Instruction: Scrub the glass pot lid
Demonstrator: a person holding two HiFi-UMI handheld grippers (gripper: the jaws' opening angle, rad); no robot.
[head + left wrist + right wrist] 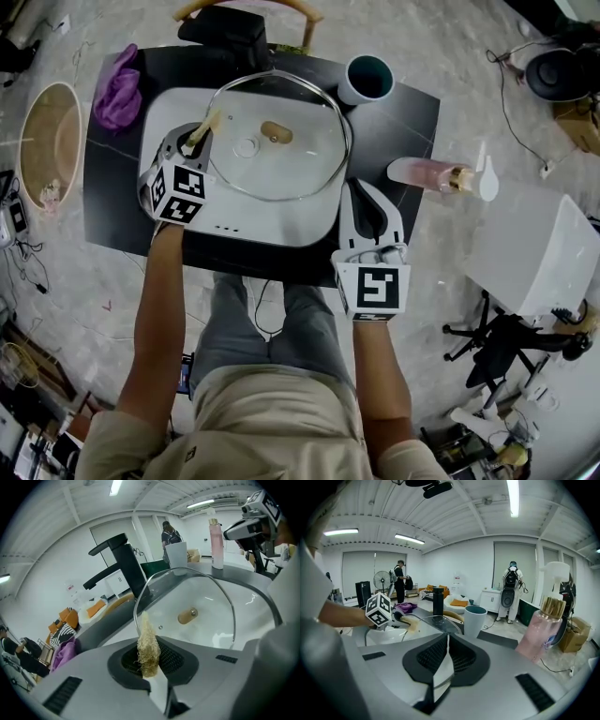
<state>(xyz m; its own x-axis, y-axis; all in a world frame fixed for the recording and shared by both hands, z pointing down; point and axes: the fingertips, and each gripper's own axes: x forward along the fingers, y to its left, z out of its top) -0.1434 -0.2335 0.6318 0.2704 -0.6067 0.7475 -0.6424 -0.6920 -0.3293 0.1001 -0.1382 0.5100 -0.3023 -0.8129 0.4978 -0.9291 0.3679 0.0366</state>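
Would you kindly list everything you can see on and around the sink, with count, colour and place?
table: one, black, centre of the floor
sink: one, white, set on the table
glass lid: one, clear with a tan knob, lying in the sink
faucet: one, black, behind the sink
cloth: one, purple, table's far left corner
cup: one, white with teal inside, right of the faucet
bottle: one, pink, table's right edge
tub: one, beige, floor at left
scrubber: one, tan, over the lid's left rim
left gripper: one, white, shut on the scrubber
right gripper: one, white, shut on the lid's right rim
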